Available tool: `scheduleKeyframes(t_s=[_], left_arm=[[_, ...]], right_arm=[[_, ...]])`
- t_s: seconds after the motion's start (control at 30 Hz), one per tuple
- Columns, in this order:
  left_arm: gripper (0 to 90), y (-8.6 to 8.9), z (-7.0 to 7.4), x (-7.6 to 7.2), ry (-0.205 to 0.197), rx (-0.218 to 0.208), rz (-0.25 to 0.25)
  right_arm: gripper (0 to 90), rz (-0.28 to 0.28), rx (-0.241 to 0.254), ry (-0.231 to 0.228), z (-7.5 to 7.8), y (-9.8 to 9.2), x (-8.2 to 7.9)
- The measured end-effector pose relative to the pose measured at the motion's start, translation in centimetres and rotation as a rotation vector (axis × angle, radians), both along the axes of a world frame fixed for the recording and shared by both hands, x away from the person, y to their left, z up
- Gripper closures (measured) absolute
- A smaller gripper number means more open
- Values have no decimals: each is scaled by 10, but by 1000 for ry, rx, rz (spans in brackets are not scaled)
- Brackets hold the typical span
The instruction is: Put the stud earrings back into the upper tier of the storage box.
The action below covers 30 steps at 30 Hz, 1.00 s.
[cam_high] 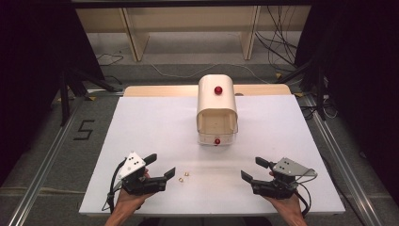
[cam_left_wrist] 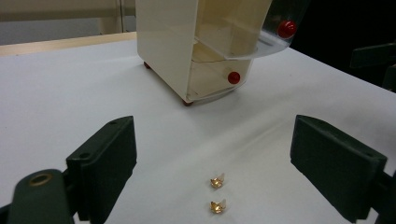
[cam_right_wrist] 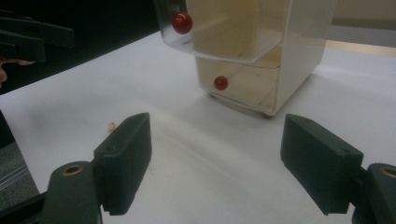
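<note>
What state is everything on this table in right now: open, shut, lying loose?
Left hand-held gripper: open, nothing between the jaws.
Right hand-held gripper: open, nothing between the jaws.
Cream box: upright; clear curved lid with red knob swung up, upper compartment open.
Lower drawer with red knob: looks pushed in.
Two small gold pieces: lying loose on the white table, apart.

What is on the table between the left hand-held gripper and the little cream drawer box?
In the left gripper view, two small gold earrings lie just ahead of the left hand-held gripper; beyond them, bare white table up to the drawer box.
</note>
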<state>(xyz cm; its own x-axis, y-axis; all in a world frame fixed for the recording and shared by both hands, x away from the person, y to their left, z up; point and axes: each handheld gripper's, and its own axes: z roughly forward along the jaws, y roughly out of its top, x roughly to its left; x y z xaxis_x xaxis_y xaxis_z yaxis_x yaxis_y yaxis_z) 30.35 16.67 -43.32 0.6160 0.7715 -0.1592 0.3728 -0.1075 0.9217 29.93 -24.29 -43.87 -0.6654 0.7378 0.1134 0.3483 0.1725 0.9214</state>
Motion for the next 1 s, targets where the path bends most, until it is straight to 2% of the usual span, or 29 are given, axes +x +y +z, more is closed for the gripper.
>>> scheduleKeyframes(t_s=[0.27, 0.5, 0.53, 0.57, 0.6, 0.63, 0.67, 0.7, 0.73, 0.77, 0.8, 0.83, 0.87, 0.9, 0.93, 1.0], left_arm=[[140, 0, 2, 3, 11, 4, -6], [142, -8, 5, 4, 26, 59, -51], [143, -11, 6, 6, 38, 89, -74], [145, -11, 6, 6, 38, 89, -74], [146, -14, 6, 8, 58, 127, -102], [147, -14, 6, 8, 58, 127, -102], [148, -18, 6, 10, 81, 174, -129], [149, -18, 6, 10, 81, 174, -129], [150, -20, 6, 11, 93, 203, -143], [152, -25, 5, 14, 114, 258, -167], [155, -25, 5, 14, 114, 258, -167], [158, -30, 3, 17, 134, 310, -193], [161, -30, 3, 17, 134, 310, -193], [164, -36, 0, 20, 151, 365, -216], [168, -36, 0, 20, 151, 365, -216], [181, -42, -3, 23, 169, 421, -229]], right_arm=[[260, -3, 3, -7, 0, 0, 0], [260, -7, 1, -7, 0, 0, 0], [260, -7, 0, -5, 0, 0, 0], [260, -7, 0, -2, 0, 0, 0], [260, -7, -1, -1, 0, 0, 1], [260, -6, -1, -1, 0, 0, 1], [260, -6, -2, 0, 0, 0, 1], [260, -6, -3, 0, 0, 0, 1], [260, -5, -4, 2, 0, 0, 1], [260, -5, -5, 3, 0, 0, 1], [260, -4, -6, 3, 0, 0, 1], [260, -5, -6, 4, 0, 0, 1], [260, -5, -6, 4, 0, 0, 1], [262, -5, -6, 6, -1, 0, 1], [262, -5, -5, 7, 0, 0, 2], [262, -4, -4, 8, -1, 0, 2]])
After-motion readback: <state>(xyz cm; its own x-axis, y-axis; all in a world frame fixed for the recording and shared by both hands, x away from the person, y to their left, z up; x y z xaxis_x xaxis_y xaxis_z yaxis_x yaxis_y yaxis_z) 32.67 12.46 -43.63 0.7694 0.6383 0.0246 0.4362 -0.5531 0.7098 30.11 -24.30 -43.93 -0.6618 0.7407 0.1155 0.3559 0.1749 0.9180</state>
